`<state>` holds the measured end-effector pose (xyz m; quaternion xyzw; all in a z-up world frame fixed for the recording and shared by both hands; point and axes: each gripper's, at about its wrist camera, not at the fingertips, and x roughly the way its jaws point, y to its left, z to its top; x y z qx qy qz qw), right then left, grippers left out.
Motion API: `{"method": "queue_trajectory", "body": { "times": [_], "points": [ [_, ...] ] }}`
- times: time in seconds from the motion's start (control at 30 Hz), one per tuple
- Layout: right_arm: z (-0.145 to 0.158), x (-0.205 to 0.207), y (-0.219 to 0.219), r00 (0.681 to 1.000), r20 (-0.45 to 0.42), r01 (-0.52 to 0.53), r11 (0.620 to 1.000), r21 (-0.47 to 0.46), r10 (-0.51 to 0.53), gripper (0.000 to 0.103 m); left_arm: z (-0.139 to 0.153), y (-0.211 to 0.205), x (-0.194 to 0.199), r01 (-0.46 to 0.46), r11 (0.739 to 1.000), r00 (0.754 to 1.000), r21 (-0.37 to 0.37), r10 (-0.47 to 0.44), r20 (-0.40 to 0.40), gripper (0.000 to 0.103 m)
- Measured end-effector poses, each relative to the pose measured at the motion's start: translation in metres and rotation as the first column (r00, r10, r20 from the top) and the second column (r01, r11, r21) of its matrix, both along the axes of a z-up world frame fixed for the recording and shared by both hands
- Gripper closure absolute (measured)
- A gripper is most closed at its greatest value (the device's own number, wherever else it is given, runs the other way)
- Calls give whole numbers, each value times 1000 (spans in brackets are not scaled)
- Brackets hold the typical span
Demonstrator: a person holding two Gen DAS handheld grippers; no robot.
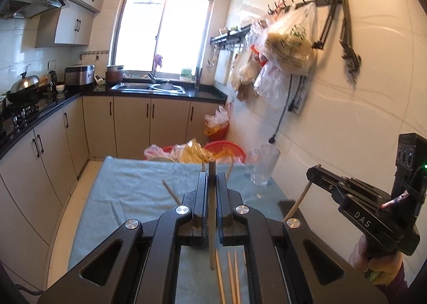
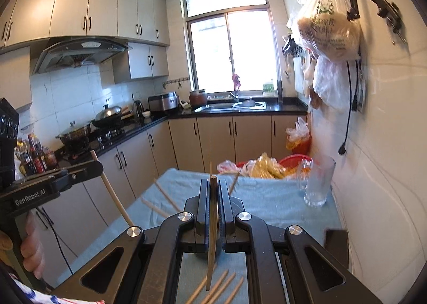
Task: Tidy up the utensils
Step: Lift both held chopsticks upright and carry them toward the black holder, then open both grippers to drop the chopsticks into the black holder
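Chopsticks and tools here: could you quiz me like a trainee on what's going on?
1. True or false: the left tool holds a chopstick.
2. Where does the glass stand: A) on the blue cloth by the wall, B) in the sink?
3. What does the right tool grip?

Key: 1 true; 2 A; 3 another chopstick, while loose chopsticks lie on the cloth.

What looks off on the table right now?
Loose chopsticks lie scattered at odd angles on the blue cloth, none in the glass. Each gripper, left and right, holds one chopstick.
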<state>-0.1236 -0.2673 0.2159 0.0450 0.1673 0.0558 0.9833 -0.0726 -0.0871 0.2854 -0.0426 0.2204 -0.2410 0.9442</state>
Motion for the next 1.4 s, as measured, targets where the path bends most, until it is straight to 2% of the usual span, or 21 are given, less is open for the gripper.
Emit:
{"method": "queue_trajectory", "body": {
  "times": [0.17,0.33,0.53,0.67,0.8,0.9,0.97,1.03,1.1,1.27,1.4],
  "points": [
    [26,32,2,999,39,18,1000,14,-18,97,18,-10,34,-26,999,1000,-23,26,5,98],
    [32,64,3,997,59,53,998,35,-55,97,19,-19,66,-53,998,999,-42,53,-2,98],
    [0,107,-6,997,-17,80,992,93,-79,97,-11,-38,108,-63,998,995,0,62,-80,98],
    [-28,125,-6,993,-91,79,993,87,-71,97,-38,-47,124,-48,998,986,36,53,-156,98],
    [-45,134,-8,989,-130,77,994,83,-66,97,-46,-51,121,-52,997,988,57,60,-144,98],
    [-51,140,-11,987,-146,79,993,92,-65,97,-44,-49,116,-52,997,989,57,59,-133,90],
    [-54,142,-14,987,-148,81,991,106,-65,96,-42,-47,111,-60,997,991,53,66,-117,75],
    [-54,143,-16,987,-147,81,989,121,-63,89,-37,-44,105,-75,996,992,50,80,-97,69],
    [-52,141,-19,987,-142,89,987,133,-70,67,-34,-39,99,-79,996,992,38,83,-91,67],
    [-44,125,-20,990,-118,98,987,125,-83,65,-27,-24,76,-68,998,994,3,68,-81,64],
    [-41,102,-23,990,-103,108,988,110,-97,57,-31,-9,48,-58,998,995,-25,56,-79,63]
  ]
}}
